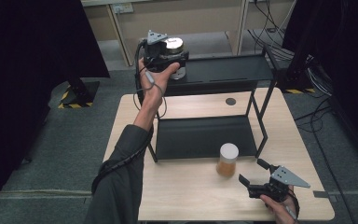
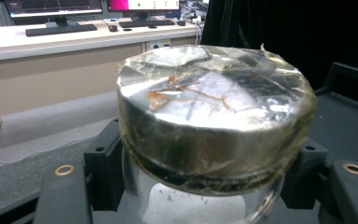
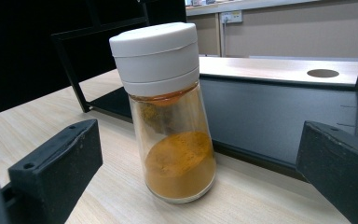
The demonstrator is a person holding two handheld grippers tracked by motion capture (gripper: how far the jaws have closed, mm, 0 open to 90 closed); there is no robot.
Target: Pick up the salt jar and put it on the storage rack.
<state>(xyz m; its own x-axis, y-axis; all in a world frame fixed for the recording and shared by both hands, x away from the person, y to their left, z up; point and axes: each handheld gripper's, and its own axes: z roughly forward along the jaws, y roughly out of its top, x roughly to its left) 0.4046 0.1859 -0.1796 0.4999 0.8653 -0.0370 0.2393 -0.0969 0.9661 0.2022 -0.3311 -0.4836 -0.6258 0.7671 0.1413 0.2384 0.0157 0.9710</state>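
**Two jars, two shelves, one pale desk**

A light wooden desk (image 1: 186,191) stands on grey carpet, dark curtains at both sides and a beige counter with monitors and a keyboard behind. A round cable hole (image 1: 230,101) sits in its far part. On the desk stands one black metal rack (image 1: 261,116) with two shelves. There are two jars. The foil-lidded jar (image 2: 214,116) is at the upper shelf's left end, clamped in the left hand-held gripper (image 1: 165,58), its jaws tight against the glass below the lid. The white-capped spice jar (image 3: 170,112), holding orange powder, stands upright on the desk just before the lower shelf. The right hand-held gripper (image 1: 254,175) is near it, jaws apart, not touching
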